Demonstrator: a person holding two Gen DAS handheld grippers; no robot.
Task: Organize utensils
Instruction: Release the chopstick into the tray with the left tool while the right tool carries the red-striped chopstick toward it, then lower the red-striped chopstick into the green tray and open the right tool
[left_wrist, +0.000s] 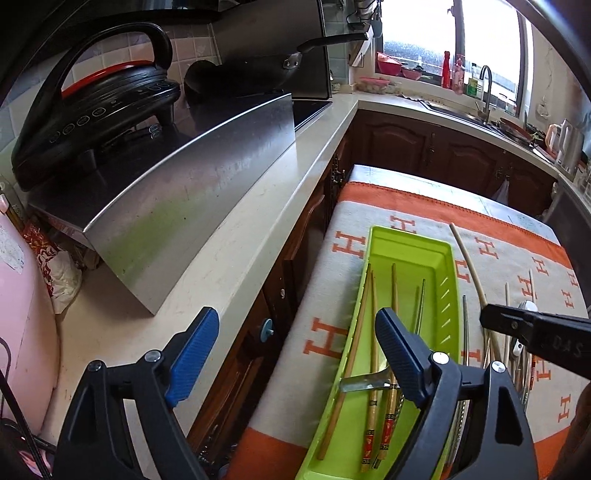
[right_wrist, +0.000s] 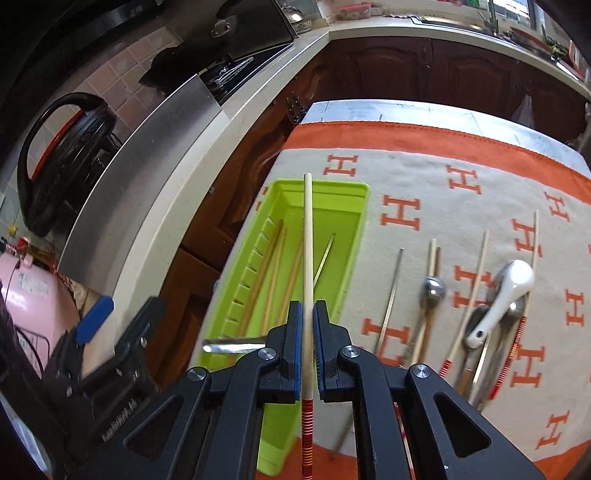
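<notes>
The right gripper (right_wrist: 306, 332) is clamped on a pale wooden chopstick with a red-banded end (right_wrist: 307, 240), held lengthwise above the long lime-green plastic tray (right_wrist: 354, 229), probably so it can drop in parallel to the wooden chopsticks (right_wrist: 271, 273) already lying there. The left gripper (left_wrist: 295, 350) hangs with its blue-padded jaws spread wide and nothing between them, over the tray's near-left edge, seemingly clear of the incoming chopstick. A flat metal utensil handle (left_wrist: 364, 382) lies crosswise in the tray. More utensils wait on the surface to the right: a white ceramic spoon (right_wrist: 502, 299), metal spoons (right_wrist: 433, 291) and loose chopsticks. The surface is covered by a grey-and-orange blanket patterned with H letters (right_wrist: 443, 155). Beside it runs a cream kitchen counter (left_wrist: 258, 206) with a steel splash guard (left_wrist: 192, 192), dark wood cabinets and a bright window.
</notes>
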